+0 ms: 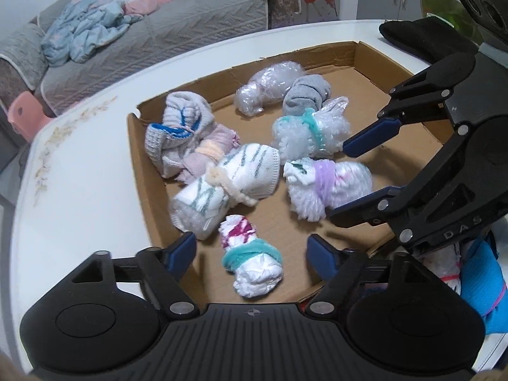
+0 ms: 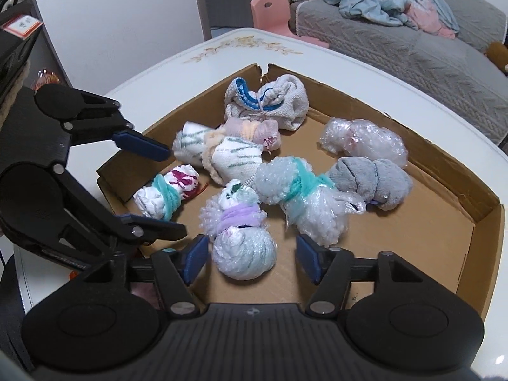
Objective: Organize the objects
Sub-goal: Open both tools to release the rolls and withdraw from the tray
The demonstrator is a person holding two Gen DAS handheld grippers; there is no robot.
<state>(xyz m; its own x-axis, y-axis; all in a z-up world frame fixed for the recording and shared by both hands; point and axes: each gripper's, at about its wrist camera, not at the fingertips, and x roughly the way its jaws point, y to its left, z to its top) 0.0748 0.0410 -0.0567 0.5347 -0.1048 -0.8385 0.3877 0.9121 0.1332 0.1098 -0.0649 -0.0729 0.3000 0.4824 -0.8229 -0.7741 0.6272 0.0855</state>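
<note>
Left wrist view: the left gripper [image 1: 250, 254] has open, empty jaws around the teal-tied bundle [image 1: 252, 258] at lower centre of the cardboard tray [image 1: 365, 171], long axis running up-frame.

Right wrist view: the right gripper [image 2: 250, 258] likewise stands open, straddling the purple-tied bundle [image 2: 238, 228].

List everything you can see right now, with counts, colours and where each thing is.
box: one, brown cardboard, on the table
bundles: eight, mostly white or grey wraps tied with teal, purple or cream bands, all in the box
table: one, white with flower print, under the box
sofa: one, grey, behind the table
blanket: one, blue and pink, on the sofa
stool: one, pink, between table and sofa
left claw: open, over the pink-patterned bundle
right claw: open, over the purple-banded bundle
</note>
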